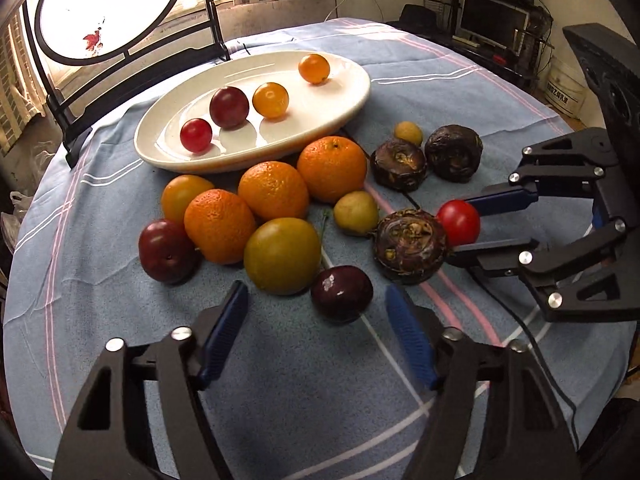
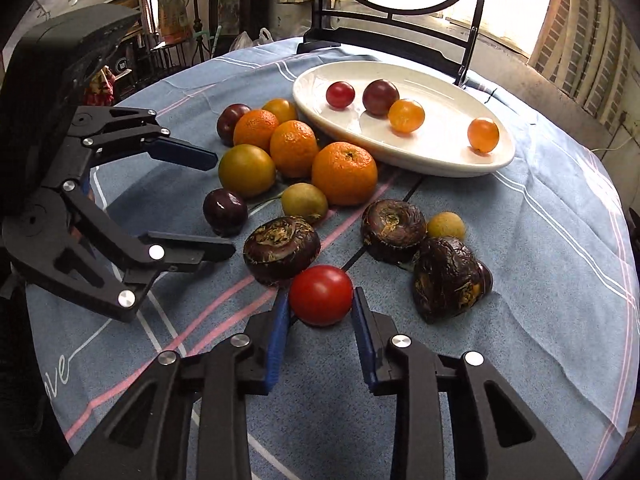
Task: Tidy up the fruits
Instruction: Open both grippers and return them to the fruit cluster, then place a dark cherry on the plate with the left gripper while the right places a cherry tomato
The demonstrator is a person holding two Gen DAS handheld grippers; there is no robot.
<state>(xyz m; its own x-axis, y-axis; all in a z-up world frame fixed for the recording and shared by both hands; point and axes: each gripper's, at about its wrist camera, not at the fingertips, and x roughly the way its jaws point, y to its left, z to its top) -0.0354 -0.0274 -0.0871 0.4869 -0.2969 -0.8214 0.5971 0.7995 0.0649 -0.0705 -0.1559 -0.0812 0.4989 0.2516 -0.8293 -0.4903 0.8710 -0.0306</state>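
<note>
1. Left gripper (image 1: 316, 312): jaws apart, holding nothing; dark plum (image 1: 341, 293) lies between the pads, untouched.
2. Plum: smooth, glossy, round, likely light and bruisable; take it across the middle.
3. Right gripper (image 2: 322, 312): closed on red tomato (image 2: 321, 295), pads on both sides, just ahead of it a rough brown corm (image 2: 281, 248).
4. Tomato: slick, thin-skinned, soft; squeeze gently.
5. Plate (image 2: 460, 164), far ahead: white glazed oval, four small fruits inside.
</note>
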